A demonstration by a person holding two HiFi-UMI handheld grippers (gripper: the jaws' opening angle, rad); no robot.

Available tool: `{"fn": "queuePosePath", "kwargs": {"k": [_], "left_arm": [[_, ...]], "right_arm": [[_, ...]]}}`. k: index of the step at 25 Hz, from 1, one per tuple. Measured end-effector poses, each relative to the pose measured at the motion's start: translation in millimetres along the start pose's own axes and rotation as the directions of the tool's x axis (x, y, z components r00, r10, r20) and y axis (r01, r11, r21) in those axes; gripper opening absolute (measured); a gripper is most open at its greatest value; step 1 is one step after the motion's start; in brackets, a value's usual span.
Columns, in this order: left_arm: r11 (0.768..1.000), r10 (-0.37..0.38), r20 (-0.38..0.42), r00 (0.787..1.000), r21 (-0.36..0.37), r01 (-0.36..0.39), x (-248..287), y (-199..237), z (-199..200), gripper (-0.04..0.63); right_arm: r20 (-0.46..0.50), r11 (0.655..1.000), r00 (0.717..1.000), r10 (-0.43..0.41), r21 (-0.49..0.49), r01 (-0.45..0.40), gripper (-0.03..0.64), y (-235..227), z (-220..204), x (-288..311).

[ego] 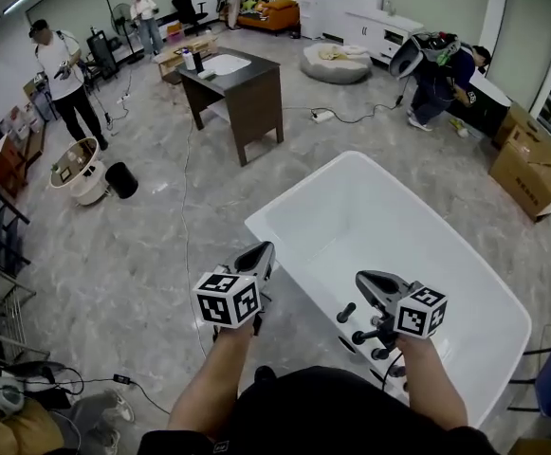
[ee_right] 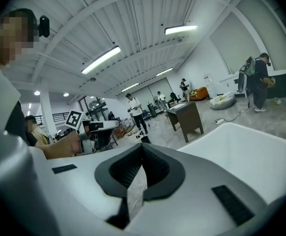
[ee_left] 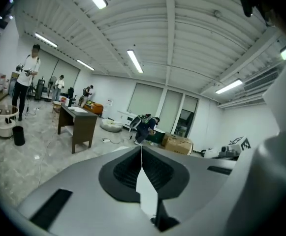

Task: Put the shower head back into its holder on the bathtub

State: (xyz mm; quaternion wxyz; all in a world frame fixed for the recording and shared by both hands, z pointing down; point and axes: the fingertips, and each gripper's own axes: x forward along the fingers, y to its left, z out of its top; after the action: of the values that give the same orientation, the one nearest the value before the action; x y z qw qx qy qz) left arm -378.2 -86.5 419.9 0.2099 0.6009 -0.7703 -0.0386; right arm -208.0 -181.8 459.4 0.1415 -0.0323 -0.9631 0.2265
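The white bathtub (ego: 465,282) fills the middle and right of the head view; its rim (ee_right: 251,151) also shows in the right gripper view. Black tap fittings (ego: 370,333) stand on its near rim, partly hidden behind my right hand. I cannot pick out the shower head among them. My left gripper (ego: 264,251) (ee_left: 141,149) hovers over the floor just left of the tub, jaws shut on nothing. My right gripper (ego: 362,279) (ee_right: 143,146) is over the tub's near rim above the fittings, also shut and empty. Both point almost level across the room.
A dark wooden desk (ego: 242,88) stands on the marble floor beyond the tub, with a cable running past it. A white round cart (ego: 78,171) and a black bin (ego: 121,179) sit at the left. Cardboard boxes (ego: 531,169) are at the right. Several people stand around the room's edges.
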Motion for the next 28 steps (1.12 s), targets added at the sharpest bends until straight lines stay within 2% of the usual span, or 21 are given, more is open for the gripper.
{"fn": "queuePosePath", "kwargs": {"k": [4,9,17,28], "left_arm": [[0.993,0.008,0.084,0.996,0.119,-0.018,-18,-9,29,0.015],[0.981,-0.013,0.108,0.994,0.193,-0.008,-22,-17,49,0.015],[0.976,-0.057,0.154,0.986,0.218,0.023,-19,-16,73,0.015],[0.976,-0.100,0.114,0.988,0.203,0.076,-10,-20,58,0.015]], "right_arm": [[0.124,0.997,0.991,-0.053,-0.050,0.059,0.017,4,43,-5],[0.164,0.989,0.986,-0.002,-0.145,0.026,0.017,24,76,-1],[0.196,0.970,0.978,0.065,-0.242,-0.016,0.017,45,94,11],[0.175,0.969,0.984,0.034,-0.249,0.011,0.017,39,80,5]]}}
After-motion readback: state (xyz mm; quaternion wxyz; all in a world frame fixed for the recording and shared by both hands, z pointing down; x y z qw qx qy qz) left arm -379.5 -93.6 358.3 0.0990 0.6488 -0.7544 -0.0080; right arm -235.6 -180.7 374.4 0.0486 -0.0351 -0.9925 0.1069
